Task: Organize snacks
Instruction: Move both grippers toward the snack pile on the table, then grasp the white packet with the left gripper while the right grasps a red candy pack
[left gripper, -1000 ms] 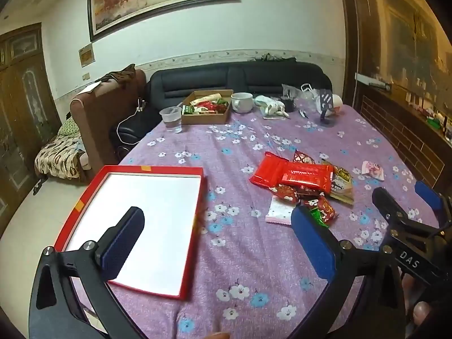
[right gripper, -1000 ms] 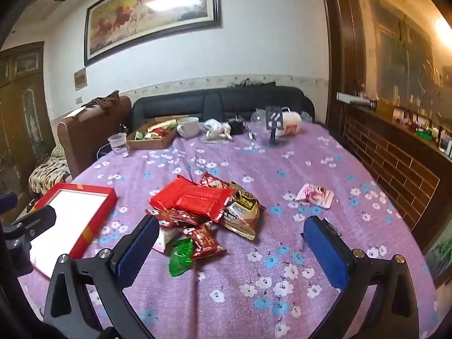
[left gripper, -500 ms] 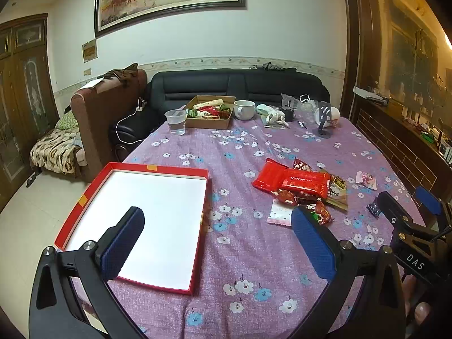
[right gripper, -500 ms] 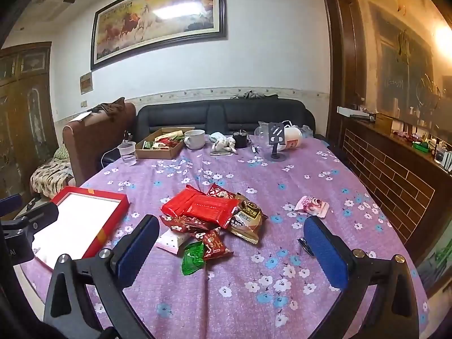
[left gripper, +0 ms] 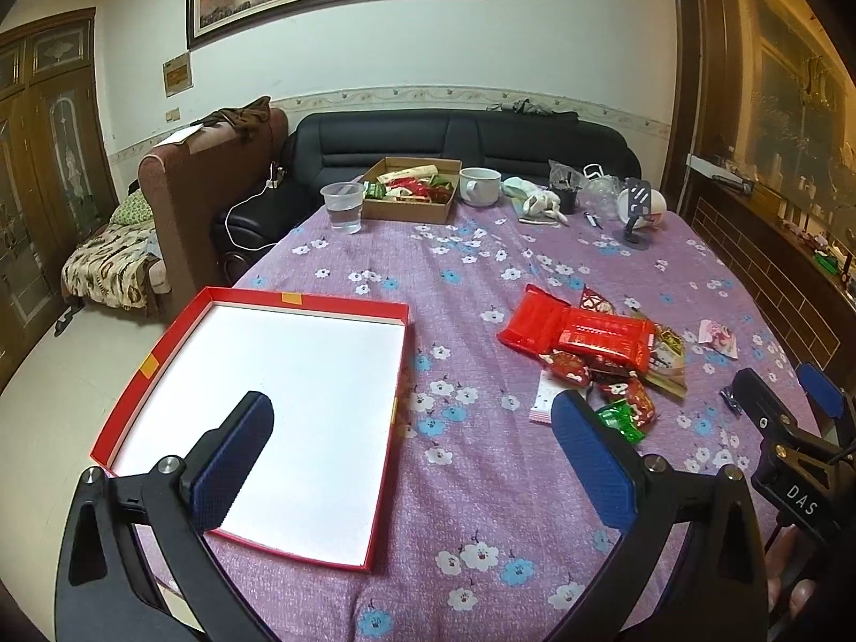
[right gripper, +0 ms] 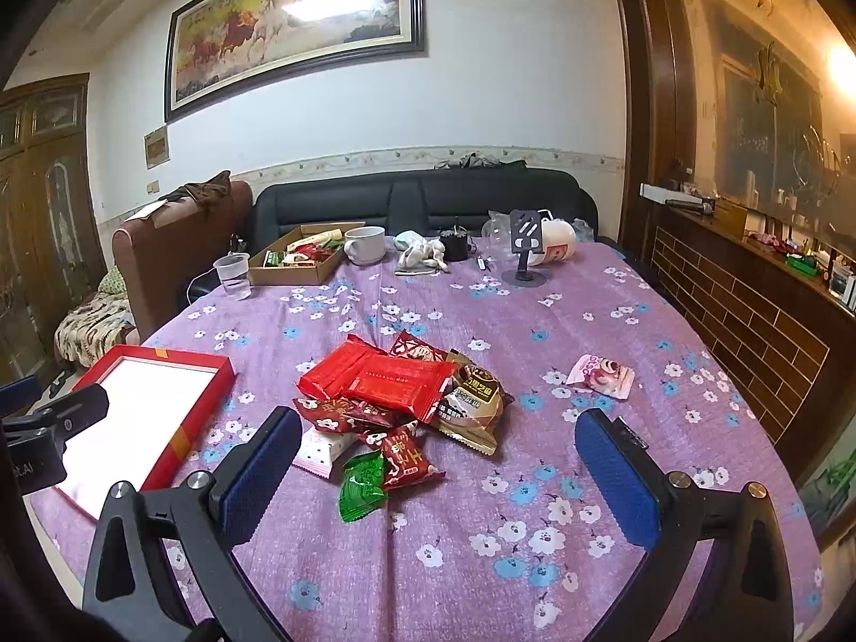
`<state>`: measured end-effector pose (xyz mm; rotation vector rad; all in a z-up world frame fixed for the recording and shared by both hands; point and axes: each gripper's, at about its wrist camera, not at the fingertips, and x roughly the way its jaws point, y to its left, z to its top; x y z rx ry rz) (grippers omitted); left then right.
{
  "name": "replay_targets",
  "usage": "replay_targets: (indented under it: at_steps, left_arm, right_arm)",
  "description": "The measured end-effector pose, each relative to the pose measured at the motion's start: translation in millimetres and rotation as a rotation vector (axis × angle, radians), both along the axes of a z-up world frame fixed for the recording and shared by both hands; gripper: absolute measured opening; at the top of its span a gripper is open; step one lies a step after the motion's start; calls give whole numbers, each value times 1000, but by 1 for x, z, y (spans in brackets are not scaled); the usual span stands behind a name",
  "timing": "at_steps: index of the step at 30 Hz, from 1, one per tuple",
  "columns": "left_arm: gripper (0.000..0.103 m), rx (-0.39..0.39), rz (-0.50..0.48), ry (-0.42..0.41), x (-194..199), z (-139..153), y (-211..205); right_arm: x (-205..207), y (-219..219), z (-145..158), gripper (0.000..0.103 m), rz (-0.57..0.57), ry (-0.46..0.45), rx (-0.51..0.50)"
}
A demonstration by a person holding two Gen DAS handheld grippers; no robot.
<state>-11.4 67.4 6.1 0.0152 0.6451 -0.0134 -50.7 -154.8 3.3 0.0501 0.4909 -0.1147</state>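
Observation:
A pile of snack packets (right gripper: 406, 401) lies mid-table on the purple flowered cloth: large red packs (left gripper: 583, 329), a brown-gold pack (right gripper: 473, 401), a green packet (right gripper: 362, 487) and a pink-white one (right gripper: 323, 446). A pink packet (right gripper: 602, 374) lies apart to the right. An empty red tray with white floor (left gripper: 150, 364) sits at the left. My left gripper (left gripper: 412, 444) is open and empty, over the tray's right edge. My right gripper (right gripper: 438, 471) is open and empty, just short of the pile; it shows in the left wrist view (left gripper: 786, 412).
At the table's far end stand a cardboard box of snacks (left gripper: 412, 195), a plastic cup of water (left gripper: 342, 207), a white mug (left gripper: 480, 186), a phone stand (right gripper: 524, 257) and small clutter. A sofa (left gripper: 455, 144) and armchair (left gripper: 203, 198) lie beyond. A brick ledge (right gripper: 749, 310) runs on the right.
Both grippers have drawn back and risen, so more of the table and room shows. Both stay open and empty. Nothing on the table has moved.

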Motion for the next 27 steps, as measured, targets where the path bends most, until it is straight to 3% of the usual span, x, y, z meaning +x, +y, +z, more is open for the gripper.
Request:
replay_targets:
  at_steps: [5,11,17,21,27]
  left_arm:
    - [103,11,-18,54,13,-18,0]
    - [103,60,-56,189,30,-61,-7]
    - [103,134,-102,207,46,-72,-34]
    - [103,176,-103,245,60,-76,-41]
    - [103,229,-82,254,67,-77,-33]
  right_arm:
    - [10,-6,-11,103,-19,33,-17]
    - [26,-37,-39,103,-56,133,-45]
    - [47,-71,-63,103,1,242,92]
    - [79,-62,-81,103,104,335,208]
    - [134,-21,-107,94,143,453,149]
